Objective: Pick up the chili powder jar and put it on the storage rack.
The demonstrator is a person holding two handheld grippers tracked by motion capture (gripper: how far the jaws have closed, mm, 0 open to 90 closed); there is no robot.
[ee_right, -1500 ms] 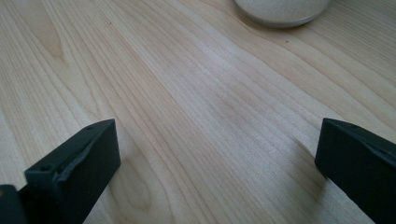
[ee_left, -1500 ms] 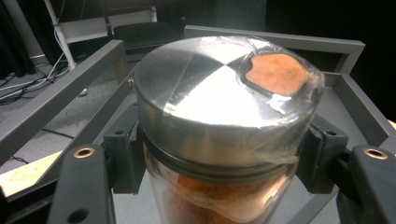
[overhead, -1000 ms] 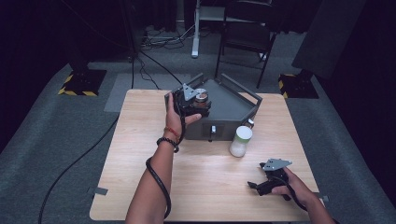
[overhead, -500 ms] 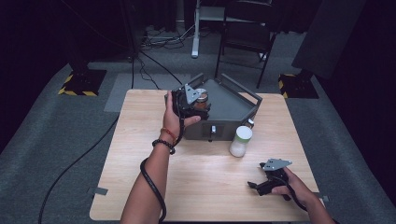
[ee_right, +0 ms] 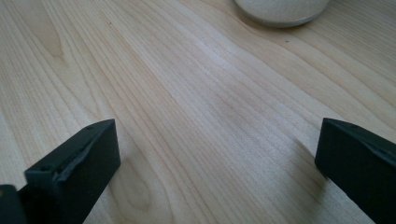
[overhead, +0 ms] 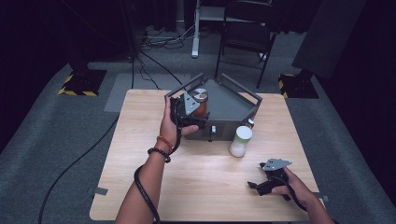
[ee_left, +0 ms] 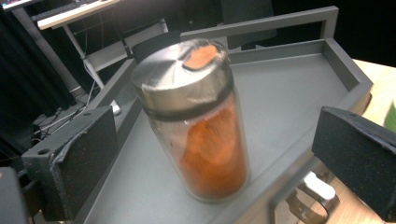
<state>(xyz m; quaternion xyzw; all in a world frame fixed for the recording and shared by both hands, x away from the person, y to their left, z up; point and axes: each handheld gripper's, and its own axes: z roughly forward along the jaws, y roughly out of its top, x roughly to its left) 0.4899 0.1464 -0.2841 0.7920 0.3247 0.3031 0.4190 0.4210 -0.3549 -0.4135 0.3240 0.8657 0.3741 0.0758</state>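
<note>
2 jars here: the spice jar (ee_left: 196, 121) stands in the grey tray (ee_left: 299, 88), my left gripper (ee_left: 212, 154) wide open around it, touching nothing. Looks like placing's done; next I'd back off. Right gripper (ee_right: 217, 154) rests open, empty, near the white jar (overhead: 240, 141).

No readable writing anywhere right now. The spice jar (ee_left: 196, 116) shows a bare metal lid and orange powder, no label facing us. The white jar (overhead: 240, 141) on the bench (overhead: 196, 186) carries nothing legible, and neither does the grey tray (ee_left: 299, 93).
</note>
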